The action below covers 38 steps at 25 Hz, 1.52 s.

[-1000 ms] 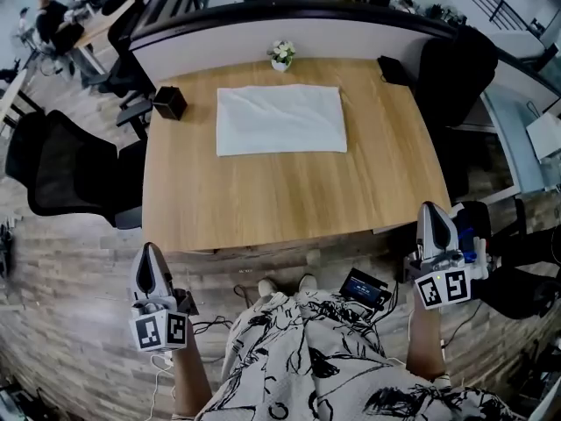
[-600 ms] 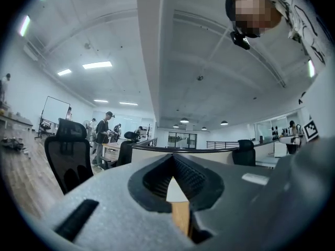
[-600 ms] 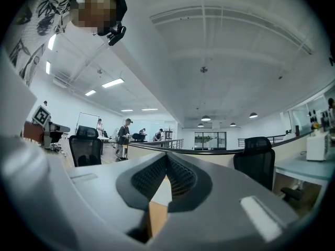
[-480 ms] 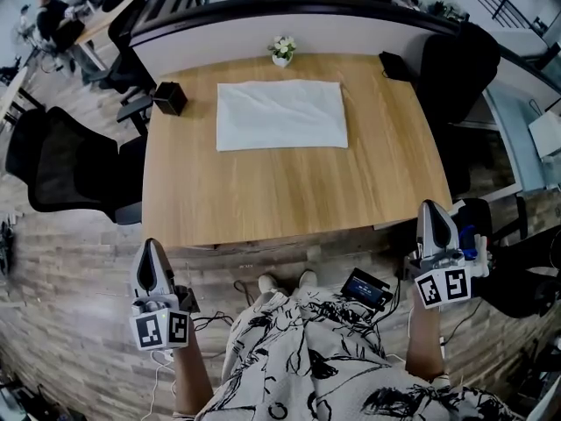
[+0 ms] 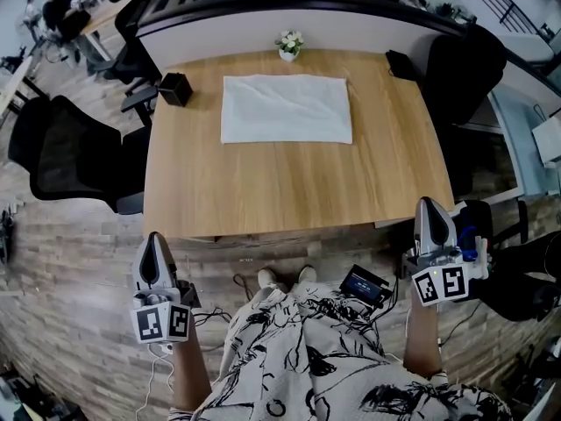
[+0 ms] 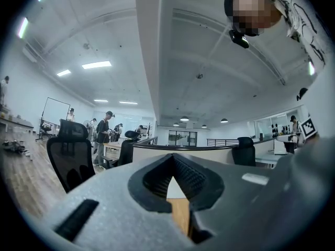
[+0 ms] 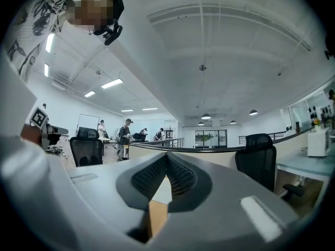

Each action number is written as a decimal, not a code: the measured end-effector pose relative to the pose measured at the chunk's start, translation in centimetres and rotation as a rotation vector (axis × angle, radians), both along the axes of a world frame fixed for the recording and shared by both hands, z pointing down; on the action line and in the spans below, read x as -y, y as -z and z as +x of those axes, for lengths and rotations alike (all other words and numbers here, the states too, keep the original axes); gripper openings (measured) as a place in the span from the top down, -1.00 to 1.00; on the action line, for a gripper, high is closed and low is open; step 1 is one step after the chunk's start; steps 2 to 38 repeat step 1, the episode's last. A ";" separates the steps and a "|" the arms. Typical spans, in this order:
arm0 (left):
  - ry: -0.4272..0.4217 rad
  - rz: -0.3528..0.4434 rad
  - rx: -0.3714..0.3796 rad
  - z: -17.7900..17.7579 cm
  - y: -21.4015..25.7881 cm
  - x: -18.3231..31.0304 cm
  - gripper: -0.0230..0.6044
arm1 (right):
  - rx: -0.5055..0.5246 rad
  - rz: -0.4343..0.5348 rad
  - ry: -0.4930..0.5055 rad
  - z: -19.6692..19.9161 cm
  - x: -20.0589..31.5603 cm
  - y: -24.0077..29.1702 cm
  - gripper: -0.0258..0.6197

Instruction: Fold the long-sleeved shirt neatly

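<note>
Fingers first: those of the grey left gripper (image 5: 154, 239) are pressed together on nothing, off the near-left corner of the light wooden table (image 5: 289, 191). Moving right, the white long-sleeved shirt (image 5: 286, 108) lies on the table's far half as a flat rectangle. It is near a small white pot of flowers (image 5: 289, 46) and well apart from both tools — to my eye already folded. The grey right gripper (image 5: 433, 203) is likewise closed and empty, off the near-right corner. The risk I see is meddling: if I reach in to tidy, closed tips could drag and rumple the cloth — or a pinch might catch only the top layer and pull the fold open.
</note>
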State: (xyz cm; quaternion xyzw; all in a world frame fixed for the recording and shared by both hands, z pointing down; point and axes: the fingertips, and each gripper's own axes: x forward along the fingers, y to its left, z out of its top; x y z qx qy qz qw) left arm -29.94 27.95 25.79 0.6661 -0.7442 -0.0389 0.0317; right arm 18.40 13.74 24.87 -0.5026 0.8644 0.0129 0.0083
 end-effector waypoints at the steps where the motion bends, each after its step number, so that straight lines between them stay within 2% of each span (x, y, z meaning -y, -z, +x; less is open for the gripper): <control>1: -0.001 -0.001 0.001 -0.1 0.0 0.0 0.92 | 0.002 -0.001 0.002 -0.1 0.0 0.0 0.89; 38: -0.001 -0.001 0.001 -0.1 0.0 0.0 0.92 | 0.002 -0.001 0.002 -0.1 0.0 0.0 0.89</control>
